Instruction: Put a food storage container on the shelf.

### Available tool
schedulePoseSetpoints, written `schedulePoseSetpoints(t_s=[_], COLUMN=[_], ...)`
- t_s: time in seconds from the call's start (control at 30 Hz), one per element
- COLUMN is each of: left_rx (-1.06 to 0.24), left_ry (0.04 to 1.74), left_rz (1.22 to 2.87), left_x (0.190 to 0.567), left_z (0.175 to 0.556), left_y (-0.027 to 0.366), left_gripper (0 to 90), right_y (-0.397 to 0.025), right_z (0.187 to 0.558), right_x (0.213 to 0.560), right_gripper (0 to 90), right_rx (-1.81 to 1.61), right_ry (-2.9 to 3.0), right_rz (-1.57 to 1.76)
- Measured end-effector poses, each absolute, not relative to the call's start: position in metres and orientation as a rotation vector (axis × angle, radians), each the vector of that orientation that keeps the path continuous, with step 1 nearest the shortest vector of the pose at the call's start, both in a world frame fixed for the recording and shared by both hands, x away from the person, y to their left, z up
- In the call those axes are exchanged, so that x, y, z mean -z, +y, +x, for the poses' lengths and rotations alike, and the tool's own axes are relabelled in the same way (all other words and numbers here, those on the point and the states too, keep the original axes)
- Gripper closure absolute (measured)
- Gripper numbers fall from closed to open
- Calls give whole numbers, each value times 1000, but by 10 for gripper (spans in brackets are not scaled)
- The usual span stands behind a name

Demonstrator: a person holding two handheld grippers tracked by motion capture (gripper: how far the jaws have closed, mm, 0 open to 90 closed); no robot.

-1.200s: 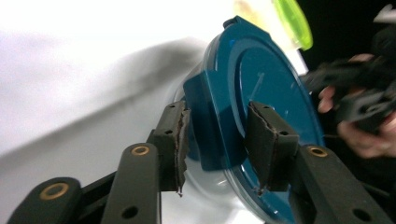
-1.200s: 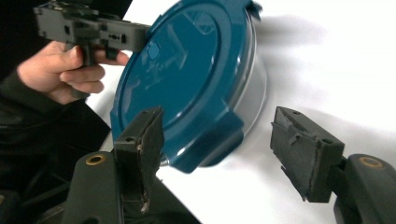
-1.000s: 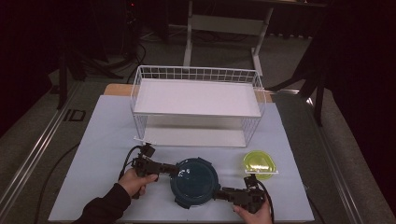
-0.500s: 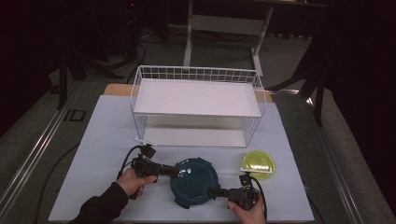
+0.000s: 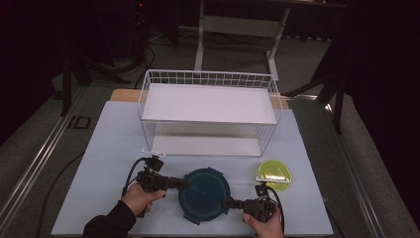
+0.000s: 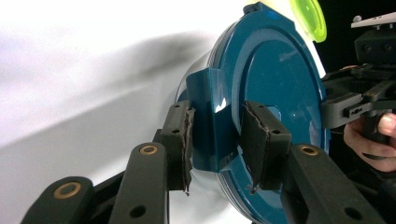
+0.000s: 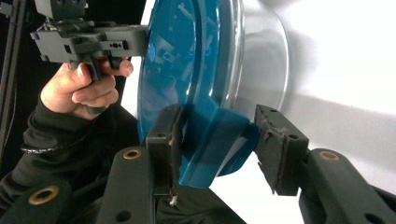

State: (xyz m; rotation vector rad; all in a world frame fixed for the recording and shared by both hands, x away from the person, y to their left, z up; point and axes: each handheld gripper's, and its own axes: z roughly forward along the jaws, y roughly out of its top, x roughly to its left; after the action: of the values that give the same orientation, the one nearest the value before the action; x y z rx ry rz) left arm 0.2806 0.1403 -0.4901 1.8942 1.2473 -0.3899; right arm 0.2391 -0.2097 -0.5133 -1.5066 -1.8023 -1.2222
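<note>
High view: at the near edge of the white table [image 5: 99,148] we hold the round teal container lid [image 5: 204,195] between both tools. The right gripper [image 5: 229,203] comes in from the near right and the left gripper [image 5: 179,183] from the left, so the load is shared across opposite sides.

In the left gripper view, our jaws stand either side of a locking tab [image 6: 212,121] on the lid; the pads [image 6: 187,140] sit close against it, apparently clamped. In the right gripper view, the near pad touches another tab [image 7: 219,144], while the far pad stands slightly off it, so we judge this grip as not yet fully closed. A clear container body [image 7: 261,79] shows beneath the lid.

Just right and slightly farther lies a yellow-green lid [image 5: 274,173], apart from the teal one. Farther still stands the white wire shelf rack [image 5: 208,116], a likely destination.
</note>
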Motion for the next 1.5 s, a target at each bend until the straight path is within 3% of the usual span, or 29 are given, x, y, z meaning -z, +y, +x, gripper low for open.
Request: schedulePoseSetpoints(t_s=[0.7,1.5], left_rx=[352,288], left_ry=[1263,1196], left_rz=[1851,1759], left_x=[481,411], left_z=[263,278], left_y=[148,153], left_gripper=[672,684], right_y=[-209,-210], right_z=[251,279], right_x=[501,418], right_gripper=[579,578], right_rx=[1266,1454], right_ry=[-1852,-1980], right_rz=[-1448,-1371])
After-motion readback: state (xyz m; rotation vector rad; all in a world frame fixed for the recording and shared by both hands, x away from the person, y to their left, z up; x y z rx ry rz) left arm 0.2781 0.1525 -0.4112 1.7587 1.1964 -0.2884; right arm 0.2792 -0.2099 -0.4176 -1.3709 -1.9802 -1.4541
